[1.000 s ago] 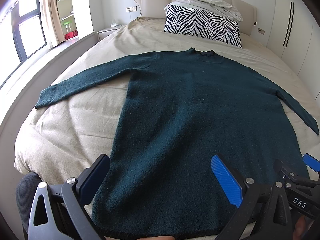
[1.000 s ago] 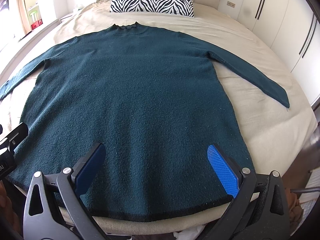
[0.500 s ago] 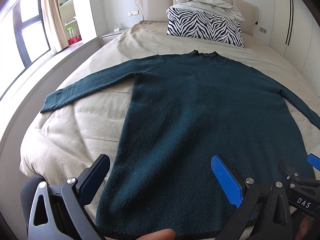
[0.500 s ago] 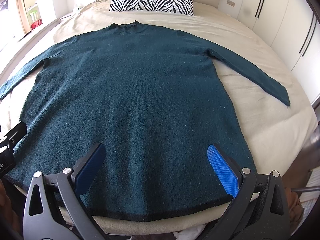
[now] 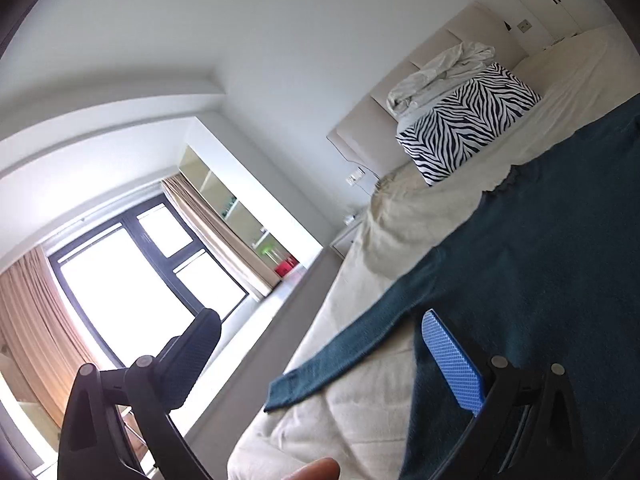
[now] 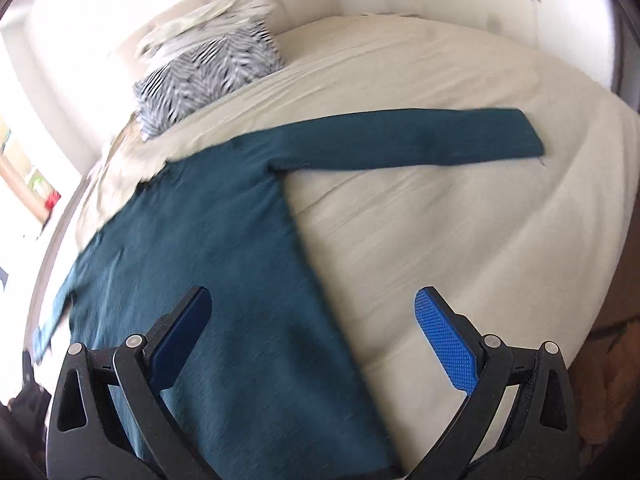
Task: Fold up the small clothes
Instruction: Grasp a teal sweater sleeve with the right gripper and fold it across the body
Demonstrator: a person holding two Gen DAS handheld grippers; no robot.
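Observation:
A dark teal long-sleeved sweater (image 6: 208, 240) lies flat on the beige bed, sleeves spread out; it also shows in the left wrist view (image 5: 540, 280). Its right sleeve (image 6: 404, 144) stretches across the sheet. Its left sleeve (image 5: 348, 344) ends near the bed's left side. My left gripper (image 5: 320, 352) is open and empty, tilted, over the left sleeve and the bed's left edge. My right gripper (image 6: 312, 320) is open and empty, above the sweater's right side edge near the hem.
The bed (image 6: 460, 220) has a zebra-print pillow (image 5: 464, 120) with a crumpled white cloth (image 5: 436, 76) on it at the headboard. A window (image 5: 132, 280) with curtains and a ledge lie left of the bed. White wardrobe doors stand on the right.
Both grippers have swung outward and tilted: the left view now faces the window and left sleeve, the right view the right sleeve and bare sheet. Both stay open. The sweater has not moved.

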